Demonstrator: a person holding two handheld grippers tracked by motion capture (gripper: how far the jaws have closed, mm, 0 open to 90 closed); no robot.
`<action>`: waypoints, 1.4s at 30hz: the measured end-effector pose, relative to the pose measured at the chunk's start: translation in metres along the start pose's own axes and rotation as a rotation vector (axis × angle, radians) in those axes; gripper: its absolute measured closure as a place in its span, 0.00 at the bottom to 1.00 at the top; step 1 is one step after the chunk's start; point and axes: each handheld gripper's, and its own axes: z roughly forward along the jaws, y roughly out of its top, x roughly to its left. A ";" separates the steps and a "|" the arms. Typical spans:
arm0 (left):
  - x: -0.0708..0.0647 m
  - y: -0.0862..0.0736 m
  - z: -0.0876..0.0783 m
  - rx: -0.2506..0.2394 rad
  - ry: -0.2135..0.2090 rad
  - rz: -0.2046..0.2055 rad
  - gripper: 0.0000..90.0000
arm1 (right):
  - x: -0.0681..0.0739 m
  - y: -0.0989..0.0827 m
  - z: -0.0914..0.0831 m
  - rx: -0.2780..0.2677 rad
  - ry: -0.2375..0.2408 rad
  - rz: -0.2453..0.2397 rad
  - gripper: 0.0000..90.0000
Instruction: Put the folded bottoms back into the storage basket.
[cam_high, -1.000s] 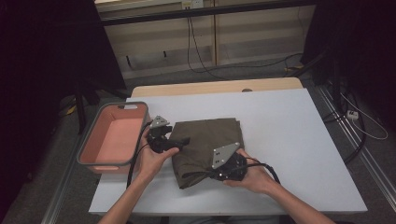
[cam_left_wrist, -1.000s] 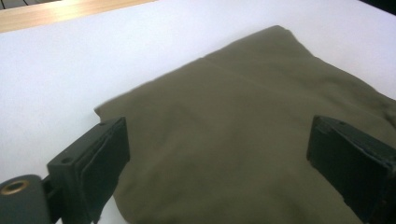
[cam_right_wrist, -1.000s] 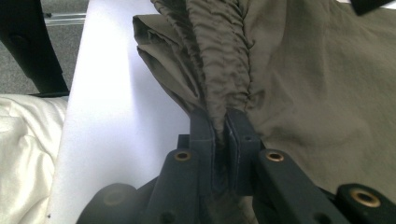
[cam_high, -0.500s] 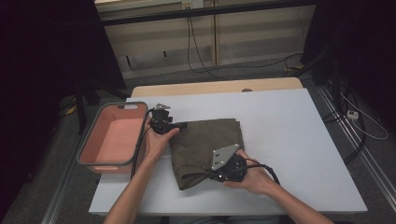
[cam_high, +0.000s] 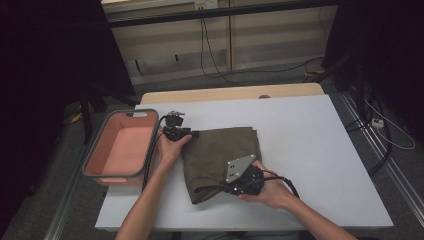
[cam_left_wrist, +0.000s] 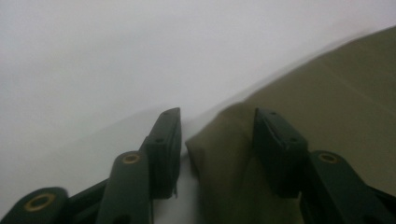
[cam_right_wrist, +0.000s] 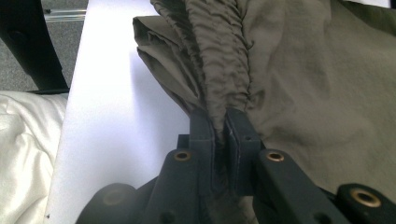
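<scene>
1. An olive folded cloth (cam_high: 220, 160) is lying on the white table (cam_high: 320, 150), left of centre and toward the near edge; folding appears to be the work in hand.
2. The right gripper (cam_high: 239, 186) is clamped tight on a gathered, bunched fold at the cloth's near edge; in the right gripper view (cam_right_wrist: 219, 135) the fabric is being pinched between both pads.
3. The left gripper (cam_high: 187, 134) is sitting at the cloth's far-left corner. Its jaws have just been closing and are being held about half open: the corner (cam_left_wrist: 219, 140) is lying between them, one pad above the fabric, the other on bare table. No pinch yet.
4. Risk: only the top layer or the corner tip may be getting caught, so the corner could be slipping out once lifted. Cause: a shallow bite and a lower pad that has not got under the cloth.
5. Risk: the stacked layers could be getting dragged and unfolded if the two grips are pulled unevenly.
6. Nearby: a pink bin (cam_high: 122, 150) is standing at the table's left edge, just beside the left hand (cam_high: 170, 150), and the trailing cable is running between them. A leftward swing could be knocking the bin. The rest of the table is offering free room.
</scene>
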 end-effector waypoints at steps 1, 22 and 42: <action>0.000 0.000 0.000 0.000 0.000 0.000 0.61 | 0.000 0.000 0.000 0.000 0.000 0.000 0.92; -0.013 -0.004 -0.006 0.012 -0.021 0.043 0.96 | -0.002 -0.001 -0.001 -0.023 0.004 0.023 0.92; -0.023 0.014 -0.043 -0.166 -0.063 0.098 0.97 | -0.004 0.002 -0.012 -0.109 -0.011 0.056 0.93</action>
